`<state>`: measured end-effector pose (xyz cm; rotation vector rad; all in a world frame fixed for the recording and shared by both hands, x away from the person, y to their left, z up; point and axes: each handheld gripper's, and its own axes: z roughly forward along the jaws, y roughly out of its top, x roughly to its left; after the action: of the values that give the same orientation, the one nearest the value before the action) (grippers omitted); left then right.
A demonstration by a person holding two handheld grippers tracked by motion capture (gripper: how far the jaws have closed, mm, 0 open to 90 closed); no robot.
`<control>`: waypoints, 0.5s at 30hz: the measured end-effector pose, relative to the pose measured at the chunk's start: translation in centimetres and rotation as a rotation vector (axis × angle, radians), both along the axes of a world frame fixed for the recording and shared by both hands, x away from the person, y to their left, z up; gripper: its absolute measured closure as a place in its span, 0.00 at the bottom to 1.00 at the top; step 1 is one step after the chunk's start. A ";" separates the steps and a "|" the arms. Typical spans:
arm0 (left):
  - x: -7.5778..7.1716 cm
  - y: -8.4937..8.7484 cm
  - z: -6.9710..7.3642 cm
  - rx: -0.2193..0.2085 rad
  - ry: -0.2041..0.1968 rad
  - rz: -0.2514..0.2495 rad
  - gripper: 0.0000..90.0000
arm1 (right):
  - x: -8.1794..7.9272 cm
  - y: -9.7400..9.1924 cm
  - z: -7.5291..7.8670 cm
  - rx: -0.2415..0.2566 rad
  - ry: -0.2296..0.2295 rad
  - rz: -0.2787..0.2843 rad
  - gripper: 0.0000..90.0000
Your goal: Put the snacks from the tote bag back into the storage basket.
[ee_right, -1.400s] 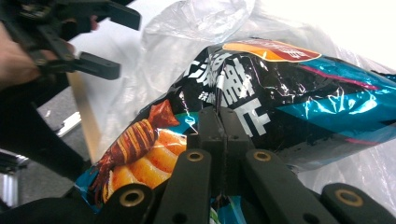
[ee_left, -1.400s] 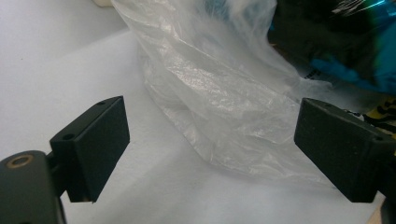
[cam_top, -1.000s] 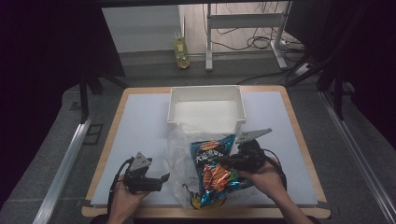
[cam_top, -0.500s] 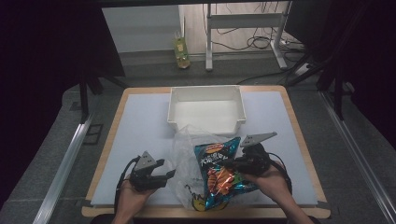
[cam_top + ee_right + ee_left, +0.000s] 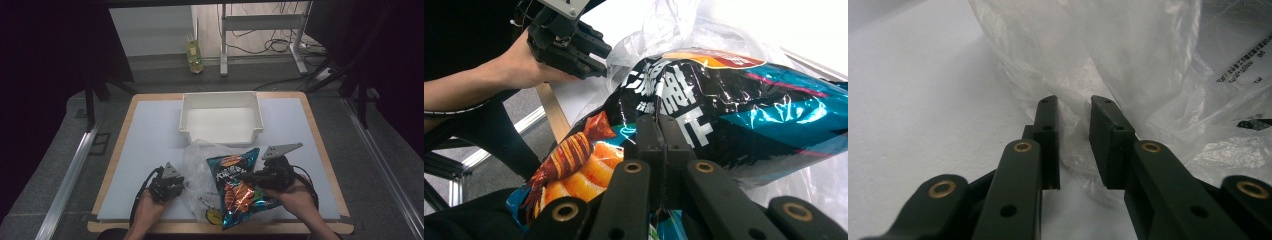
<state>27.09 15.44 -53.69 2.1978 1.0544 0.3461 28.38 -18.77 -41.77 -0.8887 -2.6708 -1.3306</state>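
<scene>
A blue and orange chip bag point(image 5: 237, 187) lies half over a clear plastic bag point(image 5: 200, 167) near the table's front edge. My right gripper point(image 5: 248, 176) is shut on a fold of the chip bag point(image 5: 734, 95), its jaws pinched together point(image 5: 658, 120). My left gripper point(image 5: 181, 186) sits at the left edge of the plastic bag. Its jaws point(image 5: 1074, 102) have just been closing. A narrow gap remains between them, with a crumpled edge of the plastic film point(image 5: 1118, 55) in it, and the pads do not press on it.
A white empty bin point(image 5: 220, 95) stands behind the bags at the table's middle. The pale blue mat point(image 5: 150, 135) lies bare to the left. A bottle point(image 5: 194, 52) stands on the floor beyond the table.
My left gripper has moved right and forward to the plastic bag's edge, and its jaws have narrowed around the film. The right gripper keeps its hold on the chip bag.
</scene>
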 end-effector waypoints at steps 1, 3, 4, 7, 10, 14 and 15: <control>0.0 0.0 0.0 -0.002 0.001 0.003 0.82 | -0.1 -0.2 0.1 -0.001 -0.003 -0.002 1.00; 0.0 0.1 0.0 -0.012 0.006 0.007 0.82 | -0.4 -0.8 0.4 0.008 -0.004 -0.006 1.00; 0.0 0.1 0.0 -0.012 0.005 0.008 0.82 | -0.5 -1.1 0.6 0.014 -0.006 -0.011 1.00; -0.1 0.1 0.0 -0.015 0.008 0.012 0.81 | -0.6 -2.0 1.2 0.033 -0.014 -0.029 1.00; -0.3 0.2 0.0 -0.025 0.022 0.012 0.78 | -0.4 -2.5 1.7 0.043 -0.031 -0.052 1.00; -1.1 0.3 0.2 -0.030 0.048 0.002 0.77 | 0.5 -2.6 2.0 0.064 -0.043 -0.078 1.00; -1.3 0.3 0.2 -0.032 0.048 0.000 0.76 | 0.8 -2.5 2.0 0.068 -0.046 -0.080 1.00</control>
<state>25.81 15.70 -53.46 2.1873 1.0786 0.2753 29.14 -21.27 -39.77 -0.9792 -2.6323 -1.4664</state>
